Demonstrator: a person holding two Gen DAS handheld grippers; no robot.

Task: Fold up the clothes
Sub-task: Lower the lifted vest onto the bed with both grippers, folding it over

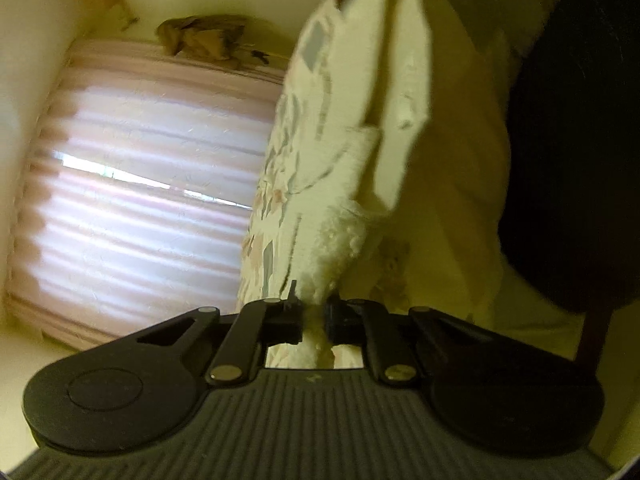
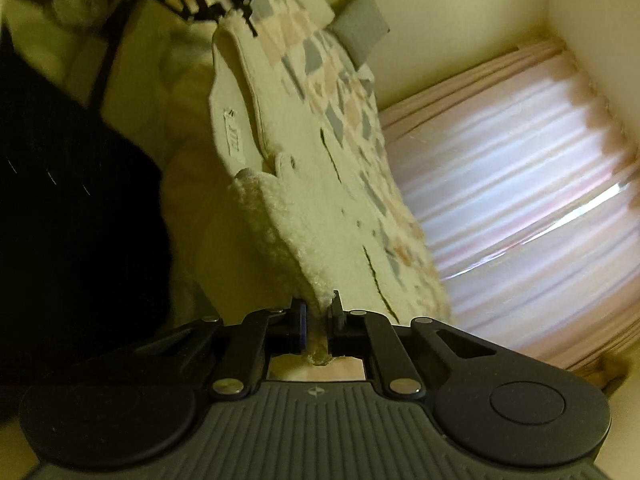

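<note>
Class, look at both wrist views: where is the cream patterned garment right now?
The cream patterned garment hangs stretched in the air between the two grippers, pinched by the right gripper and the left gripper, in front of the pink pleated curtain.

A cream fleecy garment with a patchwork print of grey and pink shapes hangs stretched in the air, its fluffy edge pinched at both ends, a white label showing inside.

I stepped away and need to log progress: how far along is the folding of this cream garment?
Early stage. Done: both grippers have hold of the cream garment. In hand: left gripper and right gripper pinch its fleecy edge, holding it up in the air. Left: no fold shows yet, nor any laid-down piece.
</note>
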